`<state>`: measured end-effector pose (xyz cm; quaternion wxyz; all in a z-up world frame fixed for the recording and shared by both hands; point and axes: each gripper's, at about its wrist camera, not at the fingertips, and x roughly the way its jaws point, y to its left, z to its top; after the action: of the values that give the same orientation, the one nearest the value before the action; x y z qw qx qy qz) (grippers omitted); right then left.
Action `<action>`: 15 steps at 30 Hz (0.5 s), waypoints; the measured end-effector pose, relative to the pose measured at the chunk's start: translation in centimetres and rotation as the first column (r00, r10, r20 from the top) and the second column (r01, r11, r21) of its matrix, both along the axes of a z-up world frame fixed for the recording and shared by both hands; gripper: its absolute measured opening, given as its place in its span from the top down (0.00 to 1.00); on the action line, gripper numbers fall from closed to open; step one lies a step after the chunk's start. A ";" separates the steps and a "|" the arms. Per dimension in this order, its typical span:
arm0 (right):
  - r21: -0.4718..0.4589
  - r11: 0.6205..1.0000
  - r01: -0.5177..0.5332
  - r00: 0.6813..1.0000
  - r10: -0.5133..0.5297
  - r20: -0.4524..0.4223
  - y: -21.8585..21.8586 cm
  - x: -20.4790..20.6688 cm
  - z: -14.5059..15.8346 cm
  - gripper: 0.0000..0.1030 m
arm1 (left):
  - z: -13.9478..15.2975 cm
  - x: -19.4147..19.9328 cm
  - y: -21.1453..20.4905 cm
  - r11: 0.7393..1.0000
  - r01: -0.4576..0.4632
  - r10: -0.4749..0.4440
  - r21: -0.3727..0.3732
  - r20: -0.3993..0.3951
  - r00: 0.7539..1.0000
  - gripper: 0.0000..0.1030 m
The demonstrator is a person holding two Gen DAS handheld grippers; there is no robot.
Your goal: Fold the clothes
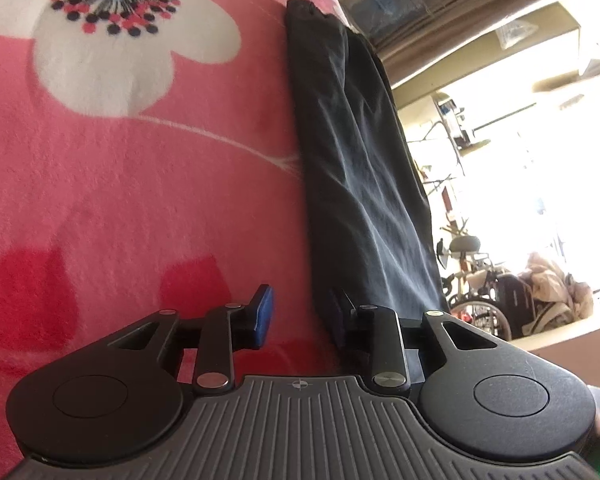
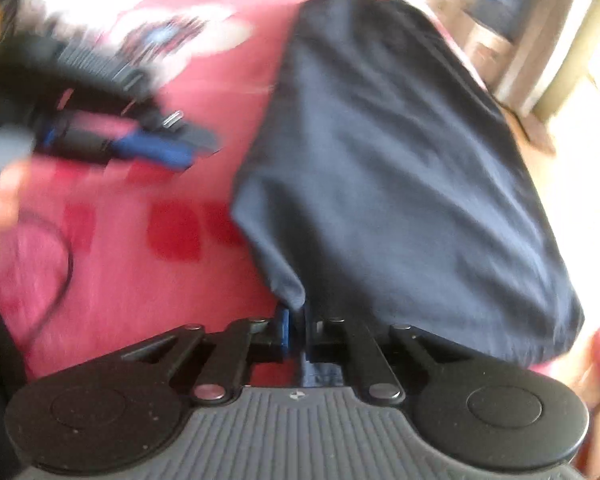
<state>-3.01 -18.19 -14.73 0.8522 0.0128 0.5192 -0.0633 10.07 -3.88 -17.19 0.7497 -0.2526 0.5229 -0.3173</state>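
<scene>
Nearest in the right wrist view: right gripper [image 2: 296,330] pinched tight on the near hem corner of the dark navy garment [image 2: 400,152], blue pads almost together with a tuck of cloth between them. Beyond that pinch, garment spread away toward the far side, long axis running near to far, lying on a pink floral blanket [image 2: 148,264] and draping over the blanket's right edge. Picture heavily blurred, so finer folds and the type of garment hard to tell; possibly trousers or a skirt, not certain. To the left and farther off, left gripper [image 2: 156,148] visible in the same view, hovering over bare blanket, well apart from the cloth, with a black cable [image 2: 62,264] looping near the left edge. In the left wrist view: left gripper [image 1: 300,316] spread wide with nothing between its pads, left pad over pink blanket [image 1: 120,208], right pad just at the garment's [image 1: 360,168] near left edge. From there, garment lying ahead and to the right as a long narrow dark strip, reaching to a gathered far end beside the white flower print [image 1: 112,40]. Judged from this: right side already anchored at the near corner, left gripper nearer the long left edge, so a rightward shift onto that edge likely needed before any lift or fold along the length. Far beyond the bed's edge, a bright cluttered room with a wheelchair [image 1: 480,304].
</scene>
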 end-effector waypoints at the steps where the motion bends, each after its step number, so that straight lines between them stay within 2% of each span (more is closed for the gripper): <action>1: 0.063 0.997 0.044 0.999 -0.045 0.018 -1.1 -0.3 0.3 0.94 | 0.1 0.0 0.0 1.000 -0.001 0.001 0.005 0.010 1.000 0.71; 3: 0.217 0.968 0.129 0.989 -0.141 0.039 -3.7 -1.1 0.6 0.94 | 0.5 -0.2 -0.3 1.000 0.012 -0.012 0.019 0.038 0.999 0.71; 5: 0.386 0.899 0.208 0.970 -0.242 0.039 -6.5 -1.9 0.7 0.94 | 0.9 -0.6 -1.1 0.998 0.044 -0.049 0.052 0.081 0.996 0.71; 8: 0.626 0.714 0.313 0.919 -0.395 -0.010 -10.5 -3.5 -0.4 0.94 | 1.5 -1.4 -2.5 0.988 0.102 -0.119 0.113 0.151 0.981 0.71; 10: 0.710 0.617 0.340 0.895 -0.444 -0.043 -11.9 -4.0 -1.5 0.94 | 1.7 -1.9 -3.8 0.976 0.152 -0.179 0.155 0.179 0.967 0.71; 12: 0.771 0.527 0.357 0.875 -0.479 -0.078 -12.9 -4.4 -2.4 0.94 | 1.6 -2.2 -4.6 0.970 0.203 -0.222 0.134 0.145 0.964 0.71; 13: 0.790 0.497 0.359 0.869 -0.487 -0.089 -13.2 -4.5 -2.7 0.94 | 1.5 -1.8 -4.6 0.971 0.218 -0.229 0.104 0.114 0.967 0.71; 15: 0.772 0.537 0.338 0.885 -0.460 -0.067 -12.9 -4.3 -2.4 0.94 | 0.9 -1.0 -4.5 0.978 0.208 -0.208 0.006 0.030 0.978 0.70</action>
<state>-7.27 -31.12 -17.09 0.7622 0.4951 0.4161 -0.0294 9.09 -8.42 -16.24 0.7206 -0.1907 0.5355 -0.3969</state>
